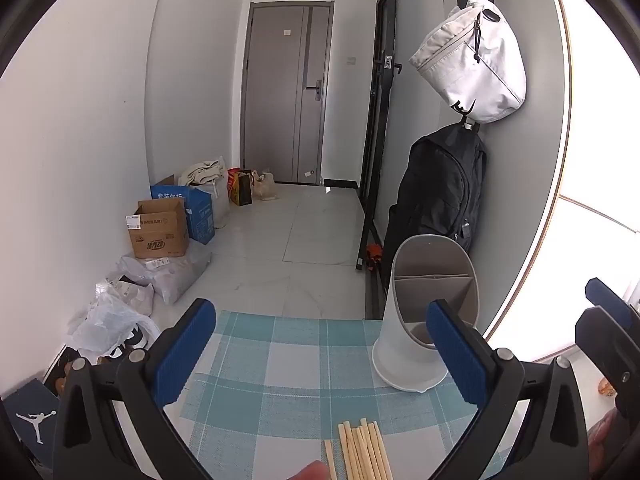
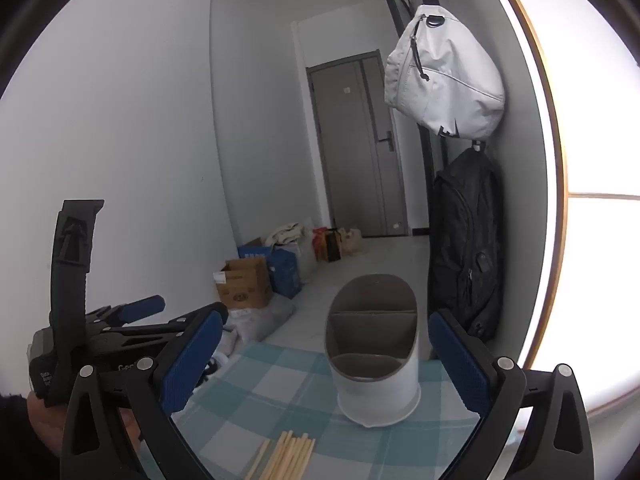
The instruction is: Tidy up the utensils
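Several wooden chopsticks (image 1: pixel 362 450) lie side by side on a blue-and-white checked cloth (image 1: pixel 280 364), near the front edge; they also show in the right wrist view (image 2: pixel 286 456). A white utensil holder (image 1: pixel 424 312) with grey divided compartments stands upright at the cloth's far right; it also shows in the right wrist view (image 2: pixel 376 354). My left gripper (image 1: pixel 320 356) is open and empty above the cloth, behind the chopsticks. My right gripper (image 2: pixel 324 360) is open and empty, with the holder between its fingers in view. The left gripper's body (image 2: pixel 120 328) shows at the left of the right wrist view.
The table ends just past the holder; beyond is a tiled floor (image 1: pixel 304 232). Cardboard boxes (image 1: pixel 160 228) and plastic bags (image 1: pixel 120 312) line the left wall. A black backpack (image 1: pixel 436 188) and a white bag (image 1: pixel 472 64) hang at the right.
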Demonstrator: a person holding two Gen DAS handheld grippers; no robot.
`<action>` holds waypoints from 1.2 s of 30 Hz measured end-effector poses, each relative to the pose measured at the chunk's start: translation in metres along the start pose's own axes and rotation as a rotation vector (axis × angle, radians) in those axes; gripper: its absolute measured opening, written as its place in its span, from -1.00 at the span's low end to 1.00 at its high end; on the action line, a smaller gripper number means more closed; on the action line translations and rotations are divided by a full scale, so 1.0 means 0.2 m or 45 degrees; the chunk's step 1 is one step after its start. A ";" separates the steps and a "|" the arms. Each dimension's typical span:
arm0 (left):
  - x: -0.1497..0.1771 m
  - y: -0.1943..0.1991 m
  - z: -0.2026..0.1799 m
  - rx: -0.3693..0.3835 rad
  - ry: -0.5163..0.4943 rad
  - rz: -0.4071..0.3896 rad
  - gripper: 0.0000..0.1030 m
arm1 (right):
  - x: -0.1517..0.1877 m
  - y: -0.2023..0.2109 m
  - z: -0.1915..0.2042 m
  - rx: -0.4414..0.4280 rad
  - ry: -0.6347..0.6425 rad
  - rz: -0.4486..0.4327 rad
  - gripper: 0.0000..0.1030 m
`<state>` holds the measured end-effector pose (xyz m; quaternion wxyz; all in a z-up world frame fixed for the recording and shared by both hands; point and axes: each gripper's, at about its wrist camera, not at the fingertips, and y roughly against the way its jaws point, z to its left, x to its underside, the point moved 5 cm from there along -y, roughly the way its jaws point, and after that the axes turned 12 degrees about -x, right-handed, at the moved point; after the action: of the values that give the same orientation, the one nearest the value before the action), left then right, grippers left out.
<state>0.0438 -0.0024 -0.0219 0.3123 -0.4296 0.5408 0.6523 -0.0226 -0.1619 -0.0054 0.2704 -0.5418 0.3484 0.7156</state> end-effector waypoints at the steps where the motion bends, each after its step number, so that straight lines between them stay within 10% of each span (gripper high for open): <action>1: 0.00 0.01 -0.01 -0.010 -0.010 -0.007 0.99 | 0.00 0.00 0.00 0.006 0.003 -0.002 1.00; 36: 0.01 -0.01 0.03 0.033 0.052 0.026 0.99 | -0.01 -0.01 -0.01 -0.011 -0.024 -0.002 1.00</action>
<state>0.0435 0.0040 -0.0248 0.3000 -0.4332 0.5597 0.6396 -0.0203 -0.1627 -0.0047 0.2720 -0.5365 0.3423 0.7218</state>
